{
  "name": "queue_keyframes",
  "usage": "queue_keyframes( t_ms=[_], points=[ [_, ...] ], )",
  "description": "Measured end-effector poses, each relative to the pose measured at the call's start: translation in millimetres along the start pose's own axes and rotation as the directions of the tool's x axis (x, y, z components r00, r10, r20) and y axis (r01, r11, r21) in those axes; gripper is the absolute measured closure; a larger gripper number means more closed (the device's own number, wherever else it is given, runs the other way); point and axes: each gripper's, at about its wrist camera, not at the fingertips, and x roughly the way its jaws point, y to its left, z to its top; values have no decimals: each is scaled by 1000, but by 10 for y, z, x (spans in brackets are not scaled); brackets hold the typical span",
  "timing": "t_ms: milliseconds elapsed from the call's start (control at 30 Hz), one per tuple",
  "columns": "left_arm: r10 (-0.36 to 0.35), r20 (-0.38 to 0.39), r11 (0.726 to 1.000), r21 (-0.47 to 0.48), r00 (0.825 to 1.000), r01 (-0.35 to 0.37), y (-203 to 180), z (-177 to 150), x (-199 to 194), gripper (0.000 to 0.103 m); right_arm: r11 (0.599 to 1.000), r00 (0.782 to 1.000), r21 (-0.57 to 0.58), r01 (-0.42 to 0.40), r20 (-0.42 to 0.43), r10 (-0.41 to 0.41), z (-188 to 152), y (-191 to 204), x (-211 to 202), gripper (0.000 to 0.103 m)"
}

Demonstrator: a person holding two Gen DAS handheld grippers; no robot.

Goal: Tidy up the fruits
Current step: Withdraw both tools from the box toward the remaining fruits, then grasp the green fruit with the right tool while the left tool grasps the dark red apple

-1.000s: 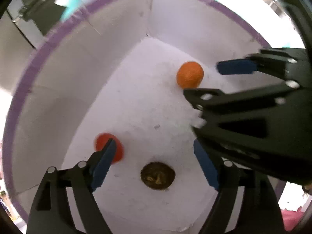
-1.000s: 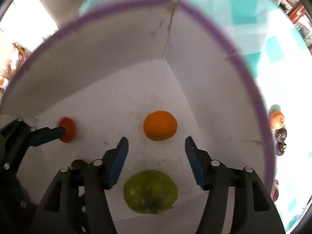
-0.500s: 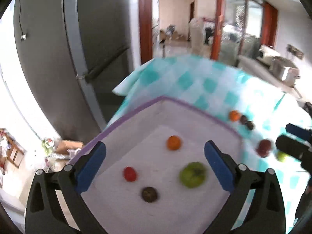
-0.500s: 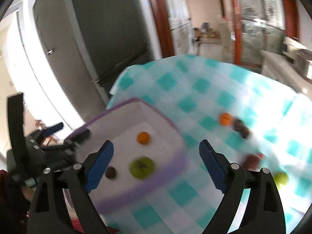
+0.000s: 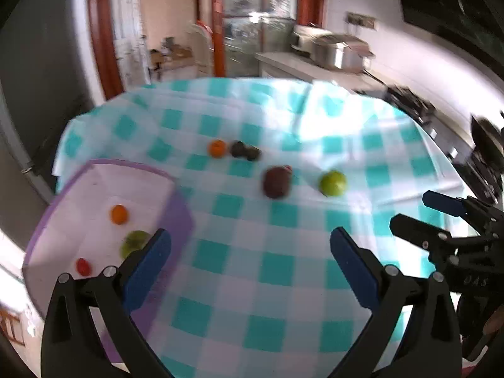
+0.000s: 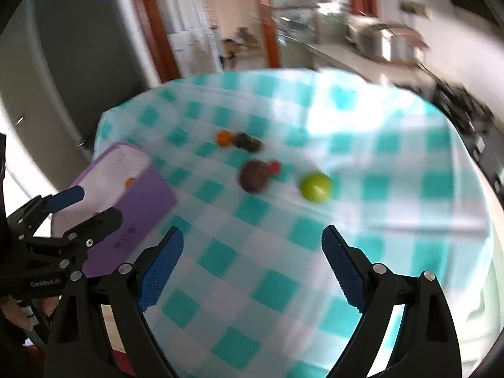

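The purple box [image 5: 176, 217] sits at the table's left edge, holding an orange [image 5: 119, 214], a green fruit [image 5: 134, 242] and a small red fruit [image 5: 83, 266]. On the checked cloth lie another orange [image 5: 217, 148], two small dark fruits [image 5: 244, 150], a big dark red fruit [image 5: 276, 182] and a green apple [image 5: 332, 183]. My left gripper [image 5: 249, 264] is open and empty above the cloth, right of the box. My right gripper [image 6: 252, 261] is open and empty too, well short of the green apple [image 6: 316, 186]. The box [image 6: 141, 198] shows at its left.
The table wears a teal and white checked cloth [image 5: 283, 267]. A grey fridge [image 6: 47, 78] stands behind the box. A counter with metal appliances [image 5: 334, 50] runs along the back right wall. A doorway opens at the back.
Both grippers have opened wider, pulled up out of the box and swung right over the cloth. The green fruit that was between the right fingers lies in the box.
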Motion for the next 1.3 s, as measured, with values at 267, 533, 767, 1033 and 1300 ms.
queue_keyframes(
  t_ms=[267,533,767,1033,1300],
  points=[
    [-50,-108,991,121,993,64,-285,-226,441,2,980,997,194,34,-79,-19,-504,-550,203,17],
    [-108,-231,990,64,967,126,-122,-252,1235,2,980,987,174,91,-143,-66,-490,-538,753,17],
    [-144,-267,989,-19,953,145,94,164,2036,2,962,969,219,165,-220,-116,-100,-637,1603,24],
    [-237,-275,970,-128,932,209,177,621,2701,2,960,953,144,239,-224,-203,443,-679,2332,23],
    [-215,-298,977,-81,930,200,2,714,3140,2,952,950,188,242,-244,-193,492,-898,2535,36]
  ],
)
